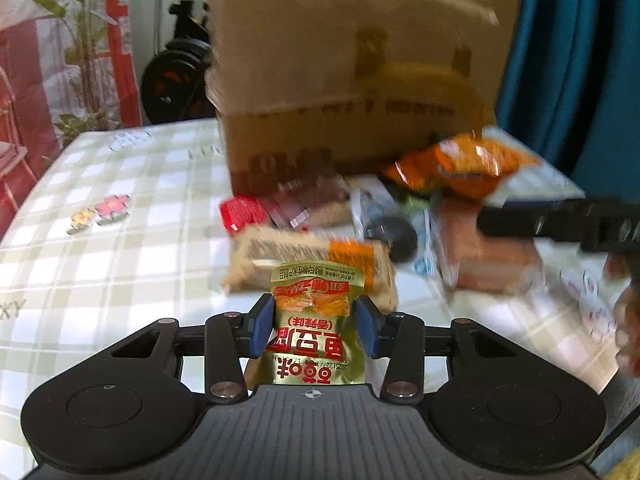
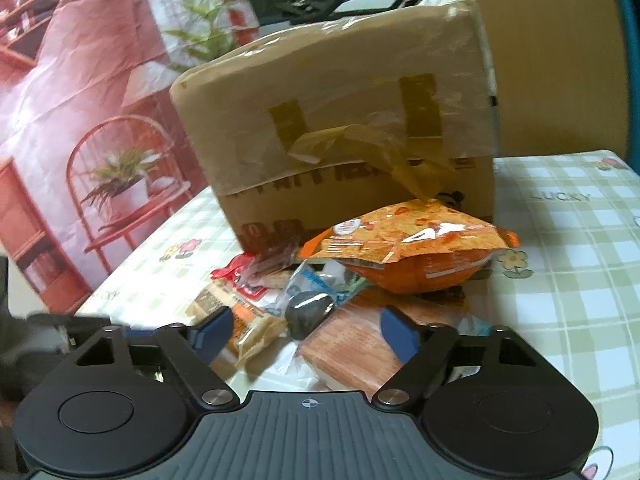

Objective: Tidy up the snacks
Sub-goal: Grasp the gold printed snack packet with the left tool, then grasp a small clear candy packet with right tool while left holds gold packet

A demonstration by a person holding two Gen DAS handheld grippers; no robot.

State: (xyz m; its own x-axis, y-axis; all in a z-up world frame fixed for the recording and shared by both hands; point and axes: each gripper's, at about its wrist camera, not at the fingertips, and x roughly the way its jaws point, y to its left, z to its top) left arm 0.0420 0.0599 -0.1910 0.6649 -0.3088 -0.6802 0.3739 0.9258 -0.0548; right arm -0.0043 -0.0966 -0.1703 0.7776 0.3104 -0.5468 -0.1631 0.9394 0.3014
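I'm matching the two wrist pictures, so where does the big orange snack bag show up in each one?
Left wrist: orange snack bag upper right, blurred, at the cardboard box's foot.
Right wrist: the bag just right of centre, against the box.
Shared landmark: the taped cardboard box behind it.

The room was lit softly and evenly, with dull colours. In the left wrist view the cardboard box [image 1: 344, 80] and the snack pile smeared with motion blur, while the gold packet [image 1: 316, 328] stayed sharp. Glare flashed off the orange bag [image 2: 416, 248]. Fisheye bending curved the worktop [image 2: 568, 264] edges.
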